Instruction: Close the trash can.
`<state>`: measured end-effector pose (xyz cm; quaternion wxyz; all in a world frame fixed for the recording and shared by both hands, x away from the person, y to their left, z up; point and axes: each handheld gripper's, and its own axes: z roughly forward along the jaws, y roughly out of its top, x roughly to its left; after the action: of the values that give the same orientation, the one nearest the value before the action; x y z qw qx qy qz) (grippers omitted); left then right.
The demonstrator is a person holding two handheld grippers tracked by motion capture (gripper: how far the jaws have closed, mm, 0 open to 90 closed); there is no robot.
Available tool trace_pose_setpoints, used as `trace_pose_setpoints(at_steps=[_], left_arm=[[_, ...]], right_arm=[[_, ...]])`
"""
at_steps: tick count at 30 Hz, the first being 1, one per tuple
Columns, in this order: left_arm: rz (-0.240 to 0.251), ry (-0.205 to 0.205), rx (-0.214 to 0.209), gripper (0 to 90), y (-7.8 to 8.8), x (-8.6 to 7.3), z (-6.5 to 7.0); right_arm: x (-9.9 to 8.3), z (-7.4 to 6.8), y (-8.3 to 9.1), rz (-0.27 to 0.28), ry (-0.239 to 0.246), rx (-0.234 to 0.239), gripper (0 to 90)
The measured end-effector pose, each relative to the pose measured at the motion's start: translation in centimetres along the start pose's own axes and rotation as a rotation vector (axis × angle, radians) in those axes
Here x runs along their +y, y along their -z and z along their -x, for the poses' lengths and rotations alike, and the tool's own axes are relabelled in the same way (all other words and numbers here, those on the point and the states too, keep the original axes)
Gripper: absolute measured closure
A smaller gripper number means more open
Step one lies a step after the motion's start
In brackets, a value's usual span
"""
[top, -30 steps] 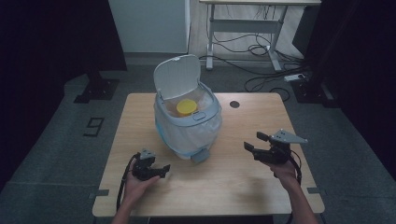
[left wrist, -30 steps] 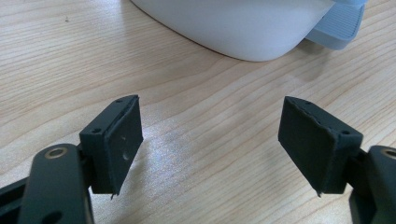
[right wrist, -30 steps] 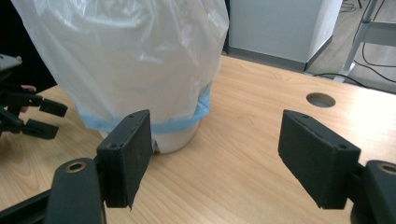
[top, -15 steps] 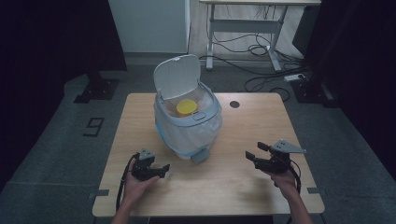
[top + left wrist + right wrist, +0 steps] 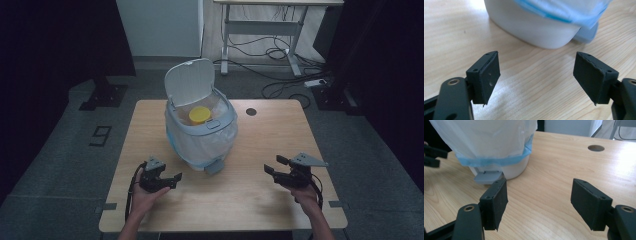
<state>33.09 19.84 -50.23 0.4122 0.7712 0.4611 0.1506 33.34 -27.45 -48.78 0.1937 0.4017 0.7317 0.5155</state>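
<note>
the pedal bin, lid raised and lined with a white bag, stands mid-bench. the left tool rests near its base, jaws apart, holding nothing. the right tool sits well apart to the right, jaws apart and empty.

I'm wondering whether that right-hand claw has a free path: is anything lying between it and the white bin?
Nothing: in the high view, bare wooden table separates the right gripper from the bin; the right gripper view shows it too.
</note>
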Motion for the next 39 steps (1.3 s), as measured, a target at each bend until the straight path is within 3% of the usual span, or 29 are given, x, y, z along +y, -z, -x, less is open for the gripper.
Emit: trace_pose_setpoints(at_steps=[5,11,17,28,39], left_arm=[[0.04,-0.01,-0.026,22.2,1.2,1.1,0.1],[0.089,0.007,-0.055,22.3,2.3,2.3,0.2],[0.128,0.008,-0.064,22.2,3.8,3.8,-0.1],[0.184,-0.021,-0.078,21.3,6.3,7.0,0.1],[0.209,-0.037,-0.098,20.2,7.5,9.0,0.5]], right_arm=[[-0.6,-0.1,0.1,-0.015,0.001,0.003,29.0],[-1.0,0.0,-0.1,-0.027,-0.01,0.001,27.8],[-1.7,0.2,-0.3,-0.046,-0.02,-0.005,27.7],[-2.8,0.5,-0.8,-0.084,-0.045,-0.017,26.7],[-3.5,0.9,-1.0,-0.108,-0.062,-0.031,26.7]])
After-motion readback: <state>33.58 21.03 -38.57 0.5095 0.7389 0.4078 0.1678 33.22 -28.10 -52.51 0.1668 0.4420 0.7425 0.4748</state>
